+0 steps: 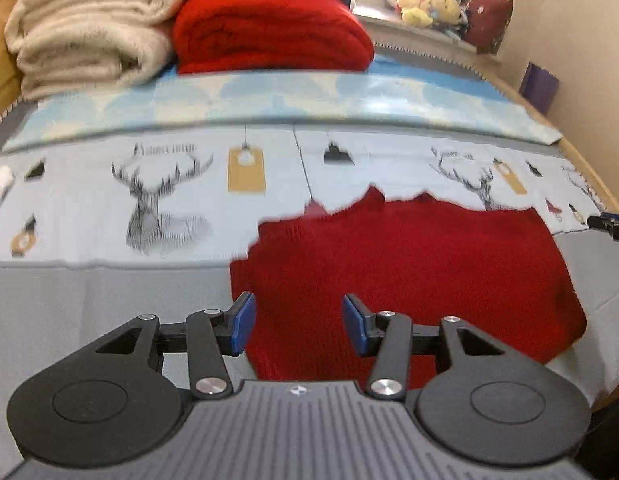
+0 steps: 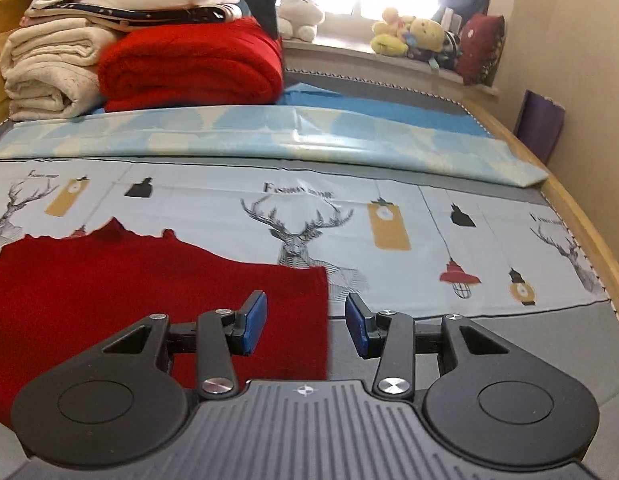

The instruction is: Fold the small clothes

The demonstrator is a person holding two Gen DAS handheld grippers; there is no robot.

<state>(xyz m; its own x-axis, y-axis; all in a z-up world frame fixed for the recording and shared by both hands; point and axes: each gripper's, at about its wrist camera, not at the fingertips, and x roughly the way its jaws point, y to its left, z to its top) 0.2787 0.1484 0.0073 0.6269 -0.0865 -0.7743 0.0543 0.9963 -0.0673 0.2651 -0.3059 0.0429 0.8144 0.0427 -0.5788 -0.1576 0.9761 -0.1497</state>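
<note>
A wide stretch of deer-print sheet (image 2: 429, 240) lies bare beside the flat red knit garment (image 2: 149, 280). Farther back, a rolled cream blanket (image 2: 45, 76) and a folded red blanket (image 2: 189, 64) block that end.

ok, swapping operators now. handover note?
Left gripper: open, empty, above the near left part of the red knit garment.
Right gripper: open, empty, over the garment's right edge.
Garment lies flat on the deer-print sheet, already looks folded to a rectangle.
Folded red blanket and cream blanket stacked at the far end.
Left: check whether another fold is needed.
</note>
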